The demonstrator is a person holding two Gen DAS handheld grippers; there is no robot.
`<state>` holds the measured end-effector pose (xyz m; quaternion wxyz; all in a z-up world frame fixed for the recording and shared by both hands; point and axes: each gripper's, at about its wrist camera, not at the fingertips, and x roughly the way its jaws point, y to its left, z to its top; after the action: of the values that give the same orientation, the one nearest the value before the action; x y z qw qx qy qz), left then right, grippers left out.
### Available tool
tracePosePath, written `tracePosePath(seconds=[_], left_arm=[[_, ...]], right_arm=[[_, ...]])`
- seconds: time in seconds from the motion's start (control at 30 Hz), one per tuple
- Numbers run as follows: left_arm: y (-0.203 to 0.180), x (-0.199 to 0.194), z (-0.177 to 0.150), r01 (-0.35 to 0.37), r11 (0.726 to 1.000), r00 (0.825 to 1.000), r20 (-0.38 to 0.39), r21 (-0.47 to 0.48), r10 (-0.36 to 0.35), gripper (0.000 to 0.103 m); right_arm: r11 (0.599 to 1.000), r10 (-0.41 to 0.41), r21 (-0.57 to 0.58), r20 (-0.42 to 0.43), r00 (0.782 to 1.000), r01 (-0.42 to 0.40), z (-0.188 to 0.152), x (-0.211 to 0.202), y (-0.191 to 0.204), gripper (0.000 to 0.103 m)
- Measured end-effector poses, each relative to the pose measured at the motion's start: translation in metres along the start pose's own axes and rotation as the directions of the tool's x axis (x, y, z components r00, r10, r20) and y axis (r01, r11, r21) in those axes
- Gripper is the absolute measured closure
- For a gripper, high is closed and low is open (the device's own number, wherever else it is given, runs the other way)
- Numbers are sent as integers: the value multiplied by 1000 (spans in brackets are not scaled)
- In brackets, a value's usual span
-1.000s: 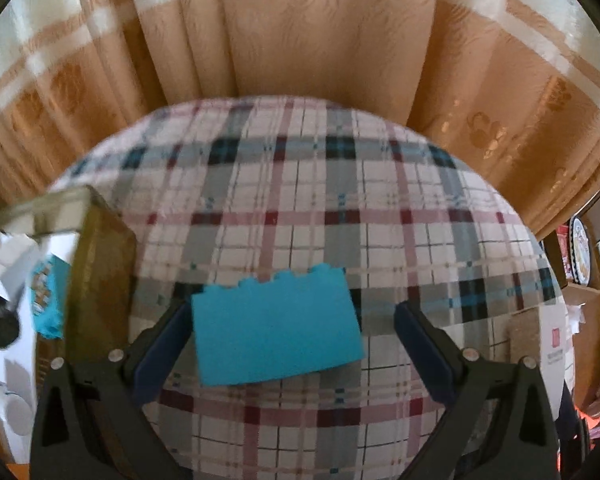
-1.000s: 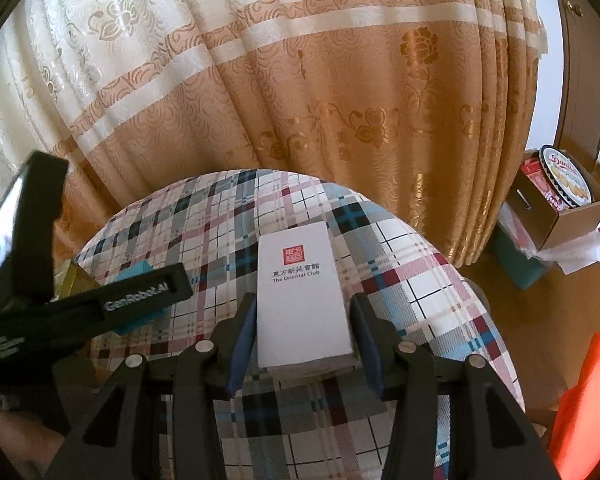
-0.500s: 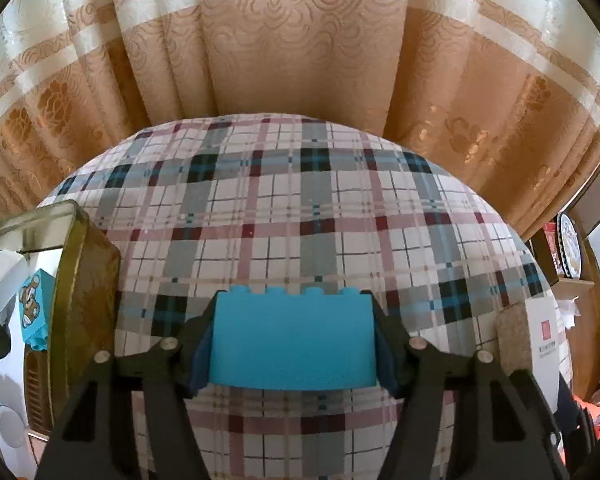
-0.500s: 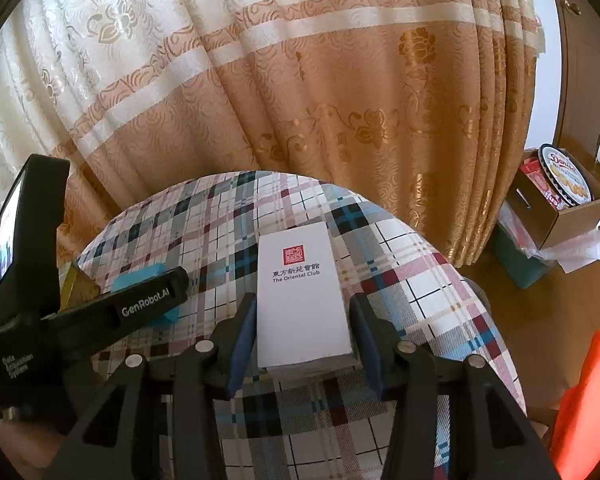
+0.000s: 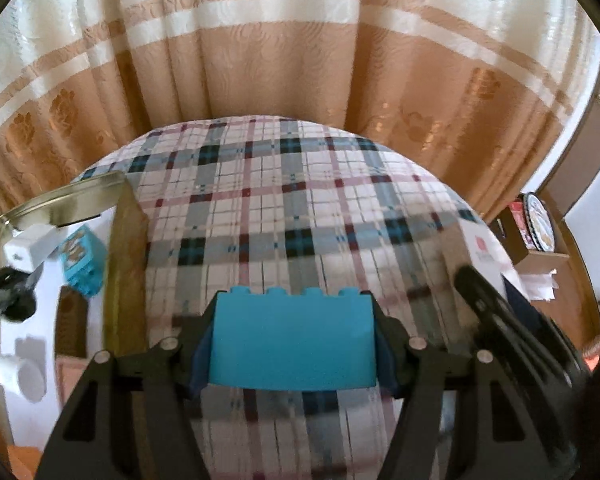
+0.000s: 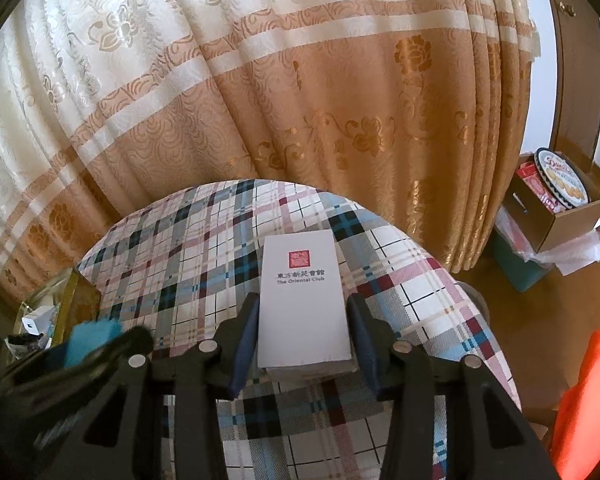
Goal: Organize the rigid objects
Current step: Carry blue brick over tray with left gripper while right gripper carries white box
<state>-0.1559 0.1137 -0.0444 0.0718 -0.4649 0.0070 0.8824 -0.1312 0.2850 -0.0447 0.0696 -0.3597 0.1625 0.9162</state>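
Left wrist view: the left gripper (image 5: 294,344) pinches a bright blue plastic building brick (image 5: 294,342) tight between both fingers, at 6 o'clock, above the checked worktop (image 5: 284,208).

Right wrist view: the right gripper's (image 6: 302,340) fingers sit spread beside a flat white box (image 6: 304,300), marked "The Oriental Club", at 6 o'clock.

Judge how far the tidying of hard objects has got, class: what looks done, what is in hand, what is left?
Done: a small blue block and a white plug already lie in the gold tin. In hand: the left gripper clamps a blue brick. Left: the white box sits on the tablecloth between the right gripper's fingers.
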Motion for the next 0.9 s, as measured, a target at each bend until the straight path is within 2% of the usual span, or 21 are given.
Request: tracePosePath(seconds=[0.1,0.27,0.57,0.9], left_arm=[[4,-20,-10,12,1000,1000,26,19,-12,39],[9,-46,-29,5,999,997,74,37,-8,39],[25,-75,-60,-15,998,994,108,54,9,39],[49,-98,-77,-15,999,991,134,32,10,39]], right_arm=[[1000,-19,9,9,1000,19,-7,-13,1,58],[1000,0,19,2,1000,0,-31,-35,11,58],[999,25,25,-9,1000,-24,-56,-69,27,59],[999,47,1,-14,999,-47,-76,-94,49,59]])
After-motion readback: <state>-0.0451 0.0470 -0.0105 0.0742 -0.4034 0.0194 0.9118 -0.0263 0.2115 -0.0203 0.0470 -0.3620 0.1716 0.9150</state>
